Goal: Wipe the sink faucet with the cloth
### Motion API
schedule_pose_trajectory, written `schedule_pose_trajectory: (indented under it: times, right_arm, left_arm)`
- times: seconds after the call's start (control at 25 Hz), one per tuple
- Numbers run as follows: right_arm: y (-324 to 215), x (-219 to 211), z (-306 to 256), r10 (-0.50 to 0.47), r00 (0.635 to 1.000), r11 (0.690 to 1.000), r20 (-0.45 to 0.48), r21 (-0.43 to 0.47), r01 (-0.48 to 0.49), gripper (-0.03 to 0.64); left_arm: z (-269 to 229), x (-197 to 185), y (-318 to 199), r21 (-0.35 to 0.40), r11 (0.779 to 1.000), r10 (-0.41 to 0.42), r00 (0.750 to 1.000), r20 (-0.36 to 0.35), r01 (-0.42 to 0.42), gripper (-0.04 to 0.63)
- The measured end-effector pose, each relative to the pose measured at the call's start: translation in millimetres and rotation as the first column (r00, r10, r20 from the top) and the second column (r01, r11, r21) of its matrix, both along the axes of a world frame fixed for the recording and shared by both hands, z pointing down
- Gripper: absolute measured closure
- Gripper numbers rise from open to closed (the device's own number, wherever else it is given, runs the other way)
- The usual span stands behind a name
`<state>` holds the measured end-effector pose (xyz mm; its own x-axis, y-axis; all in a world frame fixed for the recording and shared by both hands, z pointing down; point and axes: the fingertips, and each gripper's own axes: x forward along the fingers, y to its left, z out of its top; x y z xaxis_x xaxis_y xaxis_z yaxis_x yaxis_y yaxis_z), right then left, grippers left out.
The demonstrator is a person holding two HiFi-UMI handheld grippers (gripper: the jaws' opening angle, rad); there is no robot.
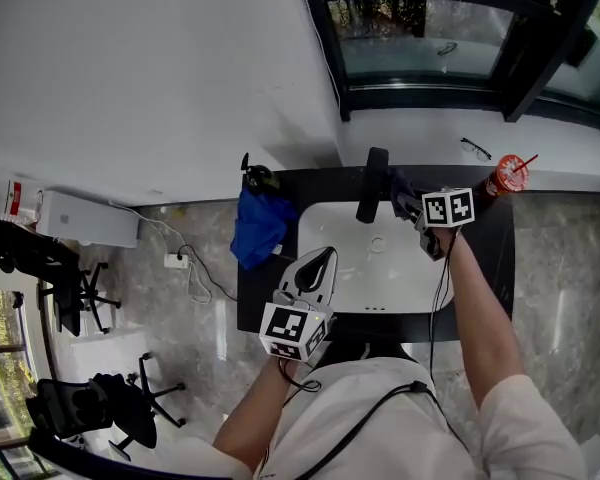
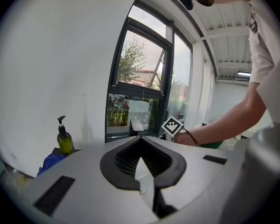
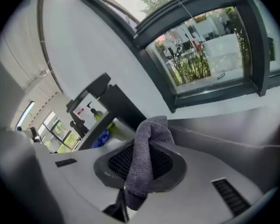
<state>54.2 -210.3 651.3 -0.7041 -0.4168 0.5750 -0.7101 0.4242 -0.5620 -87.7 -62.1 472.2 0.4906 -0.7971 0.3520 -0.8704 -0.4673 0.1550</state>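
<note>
Bringing the cloth up to the faucet, contact not confirmed.

I see my right gripper (image 1: 412, 206) clamped on the grey cloth (image 3: 147, 157), a loose fold bunched over the jaw tips, just beside the black faucet (image 1: 372, 183) at the back of the white sink (image 1: 380, 278). I cannot tell whether the cloth touches it. My left gripper (image 2: 140, 146) hovers over the sink's left rim, its jaws together with nothing between them. My worry is that only 1 narrow pinch holds the cloth, so dragging it round the spout could pull it free into the basin. If I press too hard, bare jaw rather than fabric may strike and scratch the faucet.
</note>
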Motion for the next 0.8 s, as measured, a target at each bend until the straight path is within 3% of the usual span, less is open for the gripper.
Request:
schedule_pose_trajectory:
  times: [0.16,0.32,0.44,0.6,0.68,0.8]
  right_arm:
    - [11,-21,0,-0.109,0.994,0.994,-0.017,0.0,0.109,0.56]
    - [9,-30,-60,-0.131,0.976,0.983,0.175,0.147,0.105,0.56]
    - [12,-25,-118,-0.157,0.938,0.964,0.308,0.252,0.079,0.56]
    - [30,-16,-183,-0.25,0.854,0.933,0.457,0.349,0.087,0.56]
    - [41,-13,-197,-0.291,0.819,0.926,0.495,0.362,0.11,0.56]
    - [58,-14,-190,-0.336,0.809,0.921,0.482,0.347,0.175,0.56]
  left_arm:
    - [-2,-4,0,0.006,1.0,-0.011,1.0,-0.001,0.011,0.603]
    - [0,-5,1,0.004,1.0,-0.015,1.0,-0.005,0.015,0.603]
    - [0,-1,1,0.007,1.0,-0.004,1.0,-0.01,0.004,0.603]
    - [-3,5,1,0.011,1.0,0.013,1.0,-0.015,-0.013,0.603]
    - [-4,7,2,0.012,1.0,0.018,1.0,-0.015,-0.018,0.603]
    - [-4,7,4,0.014,1.0,0.02,1.0,-0.016,-0.02,0.603]
